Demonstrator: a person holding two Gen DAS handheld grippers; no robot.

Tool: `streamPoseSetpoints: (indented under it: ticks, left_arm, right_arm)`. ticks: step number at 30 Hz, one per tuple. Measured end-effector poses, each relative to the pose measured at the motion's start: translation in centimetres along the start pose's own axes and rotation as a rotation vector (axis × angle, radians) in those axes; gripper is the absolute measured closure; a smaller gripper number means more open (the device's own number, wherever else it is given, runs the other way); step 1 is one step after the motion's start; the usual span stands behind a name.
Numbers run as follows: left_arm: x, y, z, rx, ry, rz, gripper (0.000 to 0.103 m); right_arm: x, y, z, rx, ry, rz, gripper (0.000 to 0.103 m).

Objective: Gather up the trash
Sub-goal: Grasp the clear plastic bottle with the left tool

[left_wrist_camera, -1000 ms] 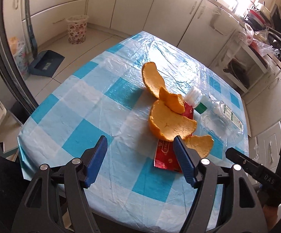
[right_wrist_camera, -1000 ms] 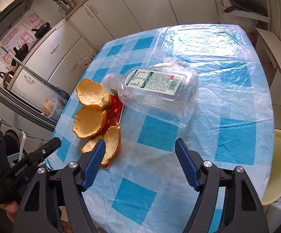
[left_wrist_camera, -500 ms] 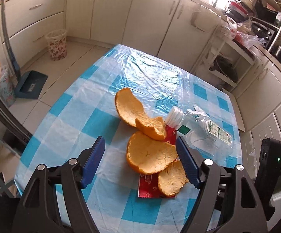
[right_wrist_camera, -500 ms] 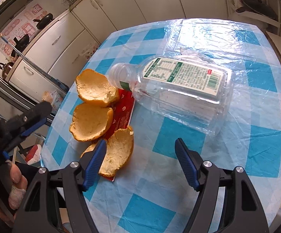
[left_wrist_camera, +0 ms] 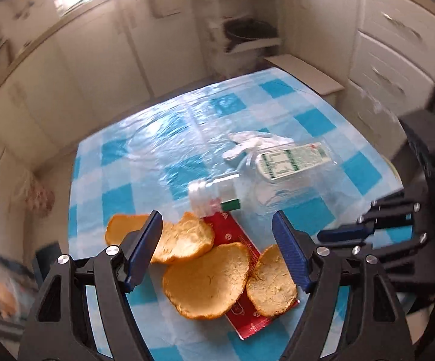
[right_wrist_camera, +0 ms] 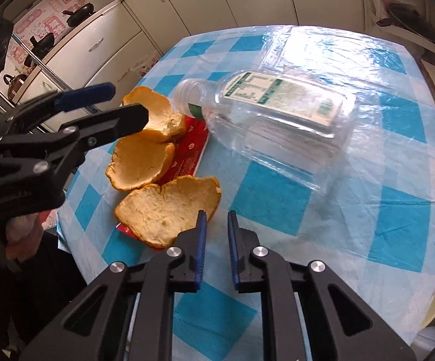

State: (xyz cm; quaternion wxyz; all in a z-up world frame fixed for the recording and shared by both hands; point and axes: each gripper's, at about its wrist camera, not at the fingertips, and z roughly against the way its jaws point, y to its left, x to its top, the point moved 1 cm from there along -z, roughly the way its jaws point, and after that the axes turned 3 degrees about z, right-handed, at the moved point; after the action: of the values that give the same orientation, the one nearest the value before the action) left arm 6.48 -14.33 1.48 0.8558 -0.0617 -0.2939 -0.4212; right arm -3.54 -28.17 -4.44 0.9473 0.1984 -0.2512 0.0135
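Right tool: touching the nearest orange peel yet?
Apart. The right wrist view shows the right tool with bare tablecloth between its closing jaws; the nearest orange peel lies just beside the left fingertip, ungripped.

A glossy, wrinkled clear plastic sheet [right_wrist_camera: 352,48] covers the blue-and-white checked tablecloth [right_wrist_camera: 397,219]. The bottle [right_wrist_camera: 277,126] is thin clear plastic, dented, with a printed paper-like label [right_wrist_camera: 280,96]. The orange peels [right_wrist_camera: 169,210] show a matt, rough, pithy inside. The red wrapper [left_wrist_camera: 247,316] under them looks shiny. The far cabinets [right_wrist_camera: 187,3] have a smooth cream finish.
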Motion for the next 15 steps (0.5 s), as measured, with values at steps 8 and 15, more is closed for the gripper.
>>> streamPoseSetpoints:
  ticks: [8, 15]
  left_arm:
    - [2.5, -6.6, -2.8, -0.104, 0.129, -0.535, 0.027]
    - [4.6, -8.9, -5.1, -0.134, 0.199, -0.762, 0.027]
  right_arm:
    - [-2.1, -3.8, 3.4, 0.035, -0.012, -0.045, 0.085]
    - [-1.7, -1.1, 1.9, 0.103, 0.006, 0.003, 0.060]
